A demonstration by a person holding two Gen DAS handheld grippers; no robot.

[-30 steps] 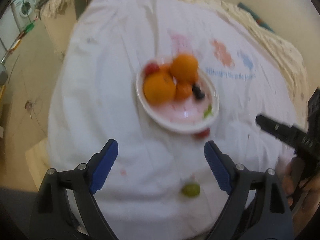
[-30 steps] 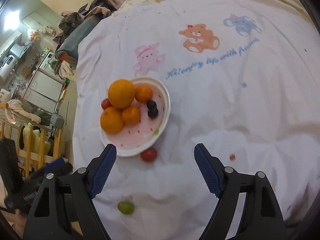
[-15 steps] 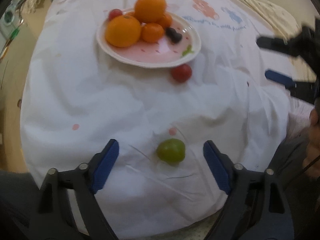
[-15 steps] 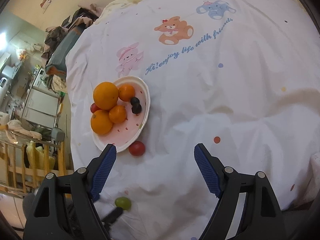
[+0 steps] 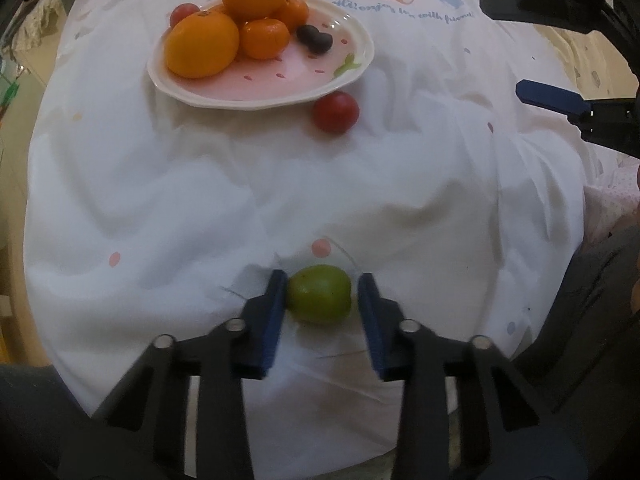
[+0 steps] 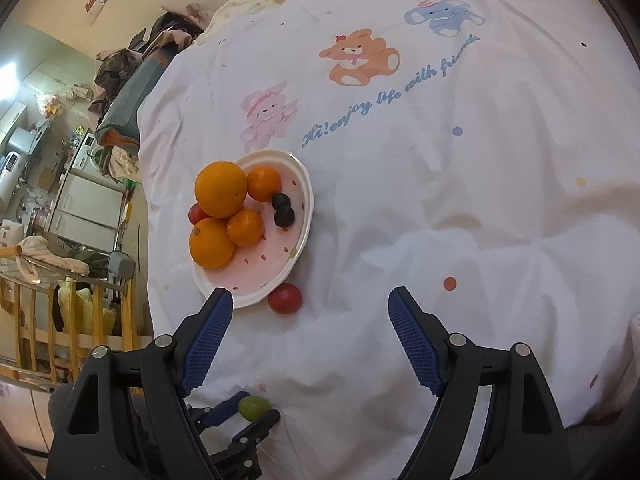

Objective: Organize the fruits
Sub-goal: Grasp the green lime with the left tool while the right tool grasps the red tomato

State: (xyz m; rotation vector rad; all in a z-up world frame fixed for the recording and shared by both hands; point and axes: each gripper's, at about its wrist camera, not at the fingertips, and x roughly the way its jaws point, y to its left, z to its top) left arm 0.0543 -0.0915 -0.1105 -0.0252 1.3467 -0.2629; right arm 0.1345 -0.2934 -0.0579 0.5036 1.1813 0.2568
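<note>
My left fingers (image 5: 322,296) just closed on green grape (image 5: 319,299), plate (image 5: 360,62) at 12 o'clock. Pick secured; carry next. Right fingers (image 6: 310,318) open, empty.

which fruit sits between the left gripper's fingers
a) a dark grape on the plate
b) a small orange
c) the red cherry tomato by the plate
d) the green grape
d: the left gripper has just closed its jaws around the green grape on the white sheet, while the red cherry tomato lies untouched beside the plate.
</note>
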